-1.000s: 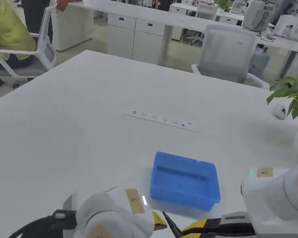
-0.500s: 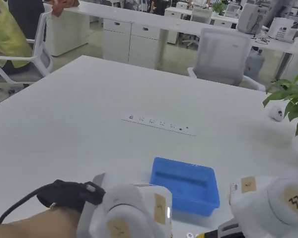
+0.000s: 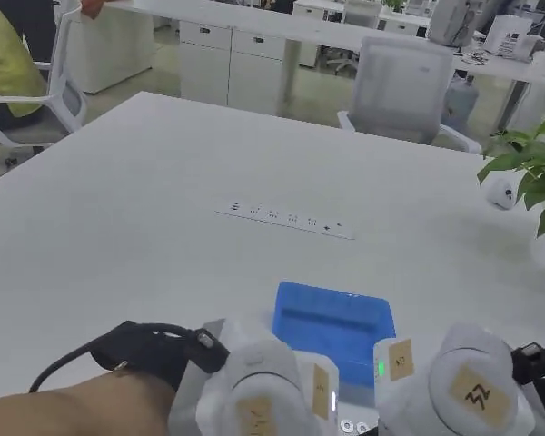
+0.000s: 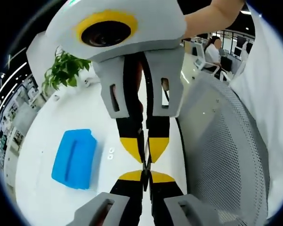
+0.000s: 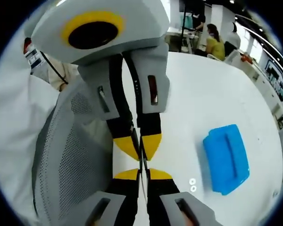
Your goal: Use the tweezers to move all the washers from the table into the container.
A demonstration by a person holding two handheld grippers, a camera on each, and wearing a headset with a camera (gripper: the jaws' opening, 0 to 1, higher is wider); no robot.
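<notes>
Wears a white top (image 5: pixel 13 127) and a black wrist strap (image 3: pixel 154 350) trailing a black cable (image 3: pixel 54 386), with left gripper (image 4: pixel 146 178) and right gripper (image 5: pixel 144 178) alike in rounded white shells, tan labels (image 3: pixel 400 359), one marked with a black zigzag, a green light (image 3: pixel 380 369), grey fingers (image 4: pixel 111 96) and black jaws tipped yellow.

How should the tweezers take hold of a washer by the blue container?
Probably across the rim: each washer lies flat on the table, so bring the tweezers down from above, one tip in the hole, one outside, on the side away from the container.
</notes>
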